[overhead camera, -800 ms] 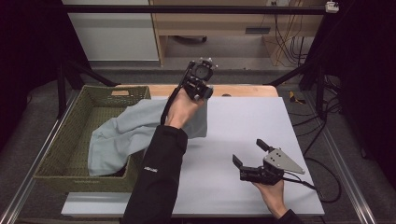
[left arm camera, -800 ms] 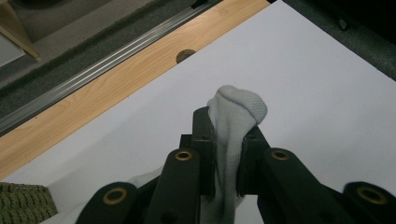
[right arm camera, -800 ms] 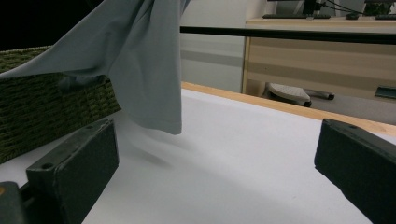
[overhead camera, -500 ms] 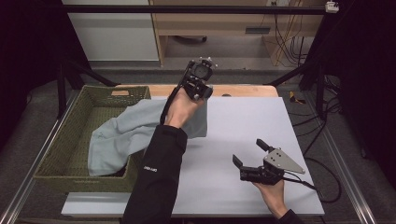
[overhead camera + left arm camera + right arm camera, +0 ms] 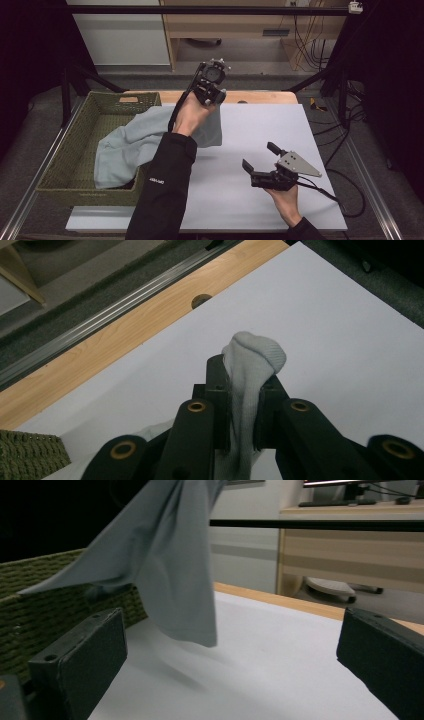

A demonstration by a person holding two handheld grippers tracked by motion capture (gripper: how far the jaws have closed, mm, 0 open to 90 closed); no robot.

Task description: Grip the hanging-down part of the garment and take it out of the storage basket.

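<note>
Raised above the far edge of the table [image 5: 260, 200], the left gripper [image 5: 216, 95] pinches a fold of the pale grey-blue cloth [image 5: 145, 145], a bunched tip of fabric [image 5: 252, 365] poking out between its closed jaws in the left gripper view. From that grip the cloth hangs down and trails leftward over the rim of the woven green basket [image 5: 75, 150], where the rest of it lies heaped. Nearer the person, the right gripper [image 5: 260, 160] hovers low over the white tabletop with its jaws spread wide and nothing between them; its own view shows the hanging cloth [image 5: 170, 570] ahead, beside the basket wall [image 5: 30, 605].
</note>
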